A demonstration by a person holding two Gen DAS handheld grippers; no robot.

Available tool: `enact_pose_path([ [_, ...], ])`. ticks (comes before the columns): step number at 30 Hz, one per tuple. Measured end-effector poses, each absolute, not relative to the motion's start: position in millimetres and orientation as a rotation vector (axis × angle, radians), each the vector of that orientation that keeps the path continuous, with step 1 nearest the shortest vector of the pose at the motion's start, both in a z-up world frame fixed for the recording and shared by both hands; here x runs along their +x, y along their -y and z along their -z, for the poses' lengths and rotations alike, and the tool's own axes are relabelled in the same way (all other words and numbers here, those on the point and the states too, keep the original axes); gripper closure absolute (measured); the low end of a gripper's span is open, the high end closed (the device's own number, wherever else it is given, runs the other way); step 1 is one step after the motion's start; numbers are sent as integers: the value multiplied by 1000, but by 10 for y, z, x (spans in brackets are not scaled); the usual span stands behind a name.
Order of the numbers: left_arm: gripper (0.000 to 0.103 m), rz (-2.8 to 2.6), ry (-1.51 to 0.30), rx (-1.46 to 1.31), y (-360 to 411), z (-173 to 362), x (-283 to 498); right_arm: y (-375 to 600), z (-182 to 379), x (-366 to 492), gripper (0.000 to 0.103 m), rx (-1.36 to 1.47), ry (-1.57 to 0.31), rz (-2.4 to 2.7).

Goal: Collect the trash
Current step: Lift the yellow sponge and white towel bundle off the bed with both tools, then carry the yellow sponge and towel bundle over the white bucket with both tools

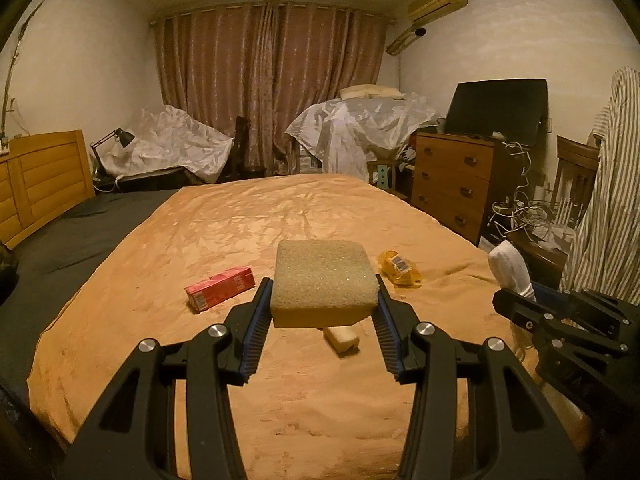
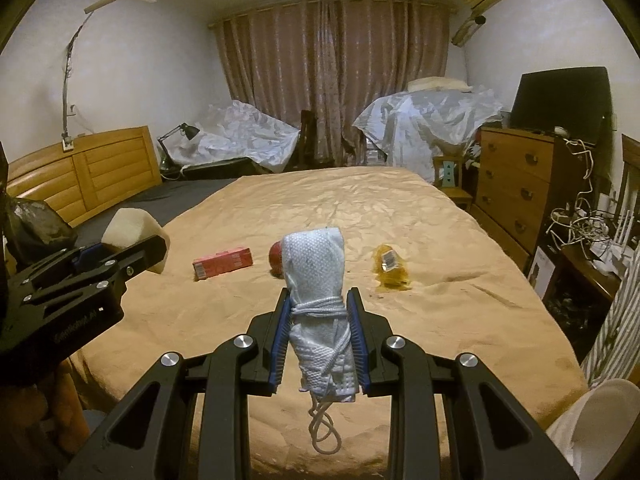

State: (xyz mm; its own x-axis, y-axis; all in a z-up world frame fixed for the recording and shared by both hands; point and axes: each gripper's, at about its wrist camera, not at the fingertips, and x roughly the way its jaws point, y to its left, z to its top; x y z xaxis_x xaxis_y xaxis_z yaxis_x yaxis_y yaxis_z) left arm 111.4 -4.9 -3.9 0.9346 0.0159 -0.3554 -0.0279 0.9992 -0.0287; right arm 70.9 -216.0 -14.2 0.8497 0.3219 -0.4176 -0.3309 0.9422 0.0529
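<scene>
- Over the bed (image 1: 304,216), both grippers were loaded up. The left gripper (image 1: 324,296) was clamped on a sponge (image 1: 323,280), and the right gripper (image 2: 320,312) was squeezed nearly closed on a rolled white cloth (image 2: 316,280) bound with cord.
- Both bits of trash were held clear above the orange bedspread, not touching it.
- My guess at the step: carrying these two off to wherever the trash goes. No bin in sight, though a dark bag (image 2: 36,228) sat at the left edge of the right wrist view, maybe that.
- To do it well, I'd say keep the squeeze steady. The sponge was only pinched at its near end, so most of it stuck out forward and could pivot if swung hard.
- The cloth roll had a loop of cord dangling below the jaws, so watch that for snags.
- Textures: the sponge looked coarse and porous, squishy, blocky with rounded corners. The cloth was waffle-knit, soft, a floppy tube shape.
- Left on the bed: a red carton (image 1: 220,288), flat and rigid-looking; a crinkly yellow wrapper (image 1: 400,270) with a barcode label; a small pale block (image 1: 341,338) just under the sponge; something round and red (image 2: 276,262) half hidden behind the cloth, couldn't tell what.
</scene>
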Motion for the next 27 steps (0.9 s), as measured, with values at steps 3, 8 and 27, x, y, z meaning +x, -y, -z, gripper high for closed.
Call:
enact_pose_path([
  [3,57,-8,-362,-28,104,25,1121,2276,119,670,74,-15,-438,-330],
  [8,57,19,-357,-15,241,-1,1119,2448,65,600,74,-5,-435,-303],
  [27,57,244,-336,22,1230,-171,1187,3632,-268,155,74,22,-412,-111],
])
